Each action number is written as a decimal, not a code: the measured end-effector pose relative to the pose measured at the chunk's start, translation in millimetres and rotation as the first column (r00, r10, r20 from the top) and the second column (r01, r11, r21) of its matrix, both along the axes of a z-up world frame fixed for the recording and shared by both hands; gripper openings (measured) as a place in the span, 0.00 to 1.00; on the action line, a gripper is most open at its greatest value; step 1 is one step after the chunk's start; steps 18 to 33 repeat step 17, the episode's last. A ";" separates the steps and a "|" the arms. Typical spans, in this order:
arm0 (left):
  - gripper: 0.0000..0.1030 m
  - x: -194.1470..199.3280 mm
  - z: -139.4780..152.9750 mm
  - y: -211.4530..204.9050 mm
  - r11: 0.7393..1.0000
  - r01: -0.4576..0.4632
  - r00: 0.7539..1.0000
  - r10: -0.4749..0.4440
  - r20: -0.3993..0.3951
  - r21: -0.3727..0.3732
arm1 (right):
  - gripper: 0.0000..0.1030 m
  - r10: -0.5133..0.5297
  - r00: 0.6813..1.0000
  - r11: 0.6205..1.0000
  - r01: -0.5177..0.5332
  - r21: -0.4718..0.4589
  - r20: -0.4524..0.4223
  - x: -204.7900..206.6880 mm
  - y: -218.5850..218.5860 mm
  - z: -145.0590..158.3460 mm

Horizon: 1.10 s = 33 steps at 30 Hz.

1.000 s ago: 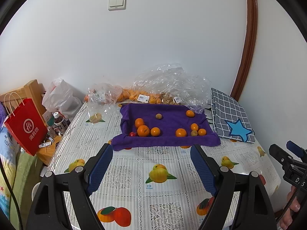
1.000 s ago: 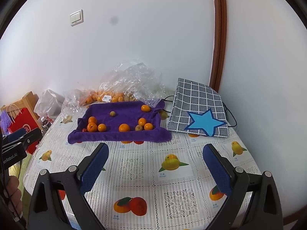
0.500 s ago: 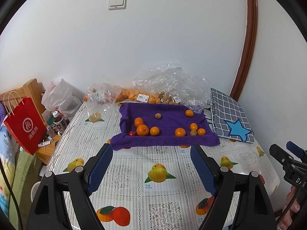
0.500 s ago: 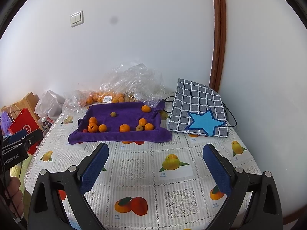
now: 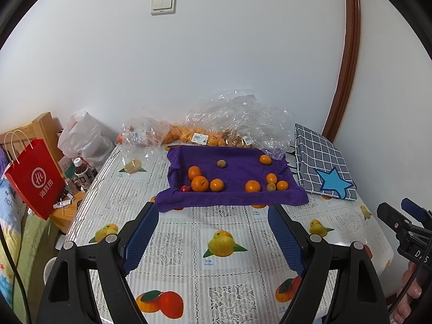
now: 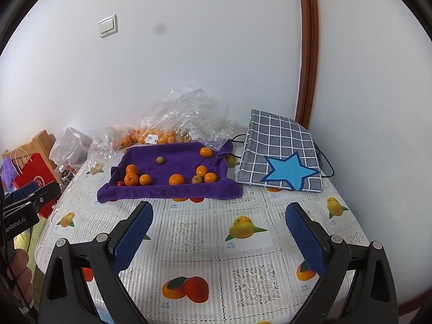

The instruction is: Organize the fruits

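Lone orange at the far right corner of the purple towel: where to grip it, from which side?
Grip the lone orange across its middle, coming down from above and the near side. It's round, with bare towel toward the front; the raised towel fold and plastic bag crowd its far-right side.

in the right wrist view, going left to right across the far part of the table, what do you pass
red bag → white plastic bag → purple towel with oranges → checked bag with blue star

a plain white wall (image 5: 216,62) with a double light switch (image 5: 162,4) and a curved brown wooden trim (image 5: 348,62) rises behind the counter (image 5: 175,245) with its fruit-print cloth.
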<state>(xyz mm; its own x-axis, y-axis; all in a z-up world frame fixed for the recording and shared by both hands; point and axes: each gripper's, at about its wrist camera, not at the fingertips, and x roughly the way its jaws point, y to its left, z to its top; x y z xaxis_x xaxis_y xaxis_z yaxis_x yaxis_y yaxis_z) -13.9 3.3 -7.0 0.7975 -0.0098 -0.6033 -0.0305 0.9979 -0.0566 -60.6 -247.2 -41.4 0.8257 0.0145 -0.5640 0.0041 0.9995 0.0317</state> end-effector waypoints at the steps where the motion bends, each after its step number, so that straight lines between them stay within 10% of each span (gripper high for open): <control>1: 0.80 0.4 0.5 -0.5 1.000 0.002 1.000 -0.002 -0.001 0.003 | 0.95 0.000 1.000 1.000 0.000 -0.003 0.002 -0.5 0.3 0.5; 33: 0.80 -0.1 3.4 2.9 1.000 0.004 1.000 -0.004 0.016 0.013 | 0.95 0.005 1.000 1.000 -0.005 0.001 0.015 -2.2 -0.9 6.8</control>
